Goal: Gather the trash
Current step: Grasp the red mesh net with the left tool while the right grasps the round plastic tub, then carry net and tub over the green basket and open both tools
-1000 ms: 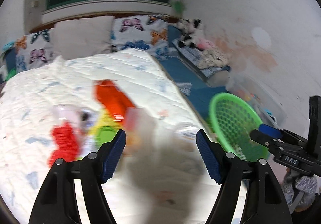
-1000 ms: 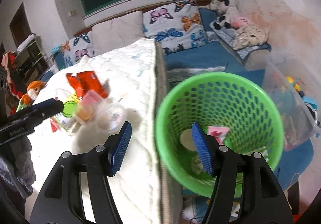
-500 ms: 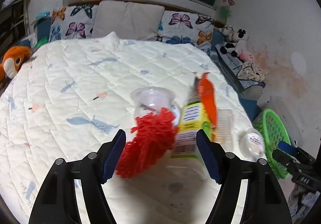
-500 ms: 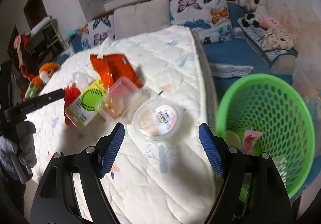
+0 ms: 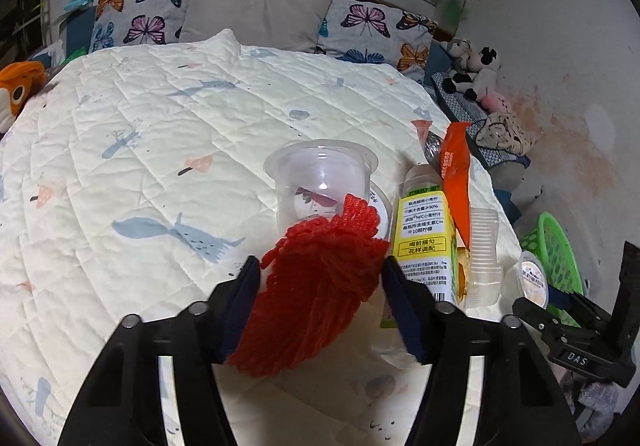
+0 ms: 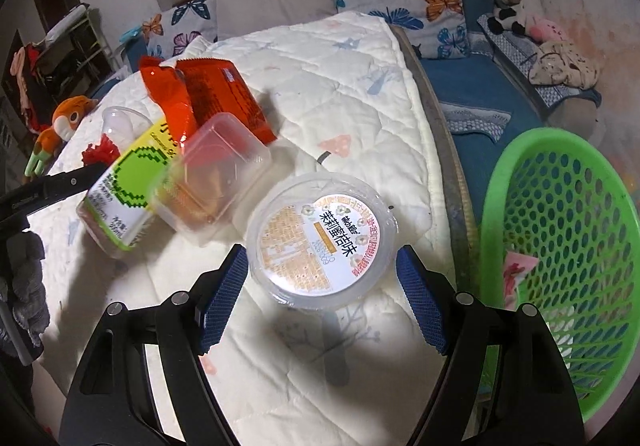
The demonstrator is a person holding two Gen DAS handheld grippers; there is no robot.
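1. spreading wide, the left gripper (image 5: 320,306) is flanking the red mesh (image 5: 320,286) on the quilt (image 5: 160,166), its fingers apart from it.
2. the right gripper (image 6: 322,298) is gaping wide around the lidded cup (image 6: 320,238) near the quilt's right edge.
3. the green basket (image 6: 560,246) is standing beside the bed, just off that edge.
4. a bottle (image 5: 426,238), clear cup (image 5: 320,182) and orange wrapper (image 5: 456,182) are lying between them.

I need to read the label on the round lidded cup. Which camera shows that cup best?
The right wrist view: the round lidded cup lies large and face-up between the open right gripper fingers, label fully visible. The left wrist view shows it only small and edge-on near the green basket, label unreadable.
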